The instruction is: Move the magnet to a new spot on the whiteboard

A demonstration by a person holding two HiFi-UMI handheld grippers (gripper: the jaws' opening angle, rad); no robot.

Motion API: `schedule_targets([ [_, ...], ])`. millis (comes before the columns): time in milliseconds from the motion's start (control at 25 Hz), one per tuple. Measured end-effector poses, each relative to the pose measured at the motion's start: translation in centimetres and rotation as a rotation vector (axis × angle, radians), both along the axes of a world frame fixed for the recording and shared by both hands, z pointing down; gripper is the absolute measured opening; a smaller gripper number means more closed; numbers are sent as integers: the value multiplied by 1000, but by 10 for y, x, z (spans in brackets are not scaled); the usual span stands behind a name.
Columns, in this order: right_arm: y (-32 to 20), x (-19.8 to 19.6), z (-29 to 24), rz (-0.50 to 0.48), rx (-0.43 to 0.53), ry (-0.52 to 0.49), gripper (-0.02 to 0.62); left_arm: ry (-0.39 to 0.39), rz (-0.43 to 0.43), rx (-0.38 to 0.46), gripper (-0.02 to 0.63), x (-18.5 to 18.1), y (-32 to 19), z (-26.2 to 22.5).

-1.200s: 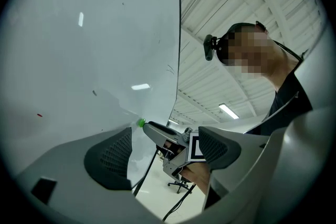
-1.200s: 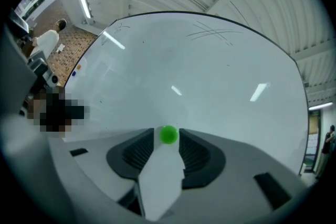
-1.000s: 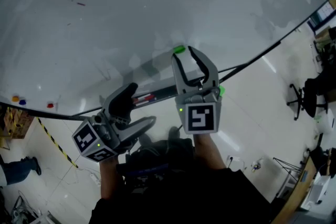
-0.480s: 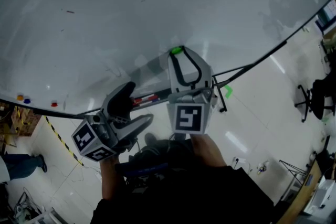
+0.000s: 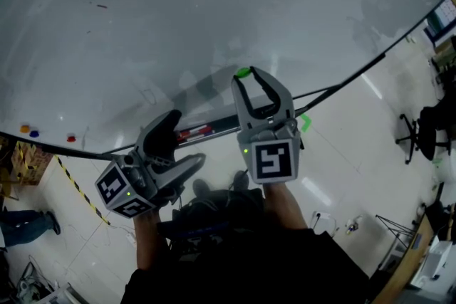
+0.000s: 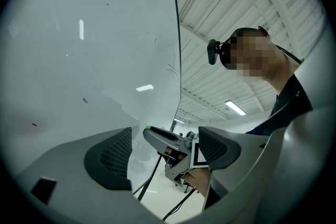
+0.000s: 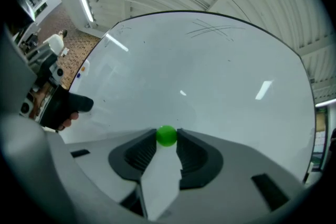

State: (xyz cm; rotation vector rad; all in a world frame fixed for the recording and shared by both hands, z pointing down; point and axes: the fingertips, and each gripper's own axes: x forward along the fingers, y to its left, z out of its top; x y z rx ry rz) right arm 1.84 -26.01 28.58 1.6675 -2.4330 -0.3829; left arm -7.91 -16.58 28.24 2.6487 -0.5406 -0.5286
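Magnet (image 7: pixel 167 135) pinched between right gripper (image 7: pixel 167 139) tips, jaws just closing, against whiteboard (image 7: pixel 210 76)

The whiteboard (image 5: pixel 178 25) is showing a smooth, glossy white face that is mirroring the ceiling lamps. The magnet (image 7: pixel 167 135) is looking like smooth green plastic with a soft sheen. The left gripper (image 6: pixel 165 136) is wearing a matt grey plastic shell, and its pads (image 6: pixel 113 157) are showing dark, finely ribbed, rubbery-looking faces. The floor (image 5: pixel 356 146) is gleaming, pale and polished. The ceiling (image 6: pixel 236 2) is showing ribbed white panels, seemingly sheet metal. The person's clothing (image 5: pixel 235 267) is looking like dark matt cloth.
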Motion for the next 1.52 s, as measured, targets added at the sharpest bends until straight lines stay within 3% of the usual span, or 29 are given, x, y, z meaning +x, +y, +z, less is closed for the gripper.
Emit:
schedule_targets([
  [200, 20, 14, -13, -68, -4, -78, 147, 11, 16, -4, 393, 8, 2, 0],
  [440, 35, 25, -25, -112, 13, -89, 147, 25, 29, -8, 393, 16, 3, -1],
  [640, 38, 29, -21, -118, -3, -80, 147, 1, 18, -1, 393, 22, 3, 3],
  [920, 39, 29, -20, -138, 1, -72, 147, 55, -18, -31, 392, 18, 0, 0],
  [1520, 24, 27, -4, -112, -34, -53, 147, 68, -49, -34, 391, 14, 9, -4],
])
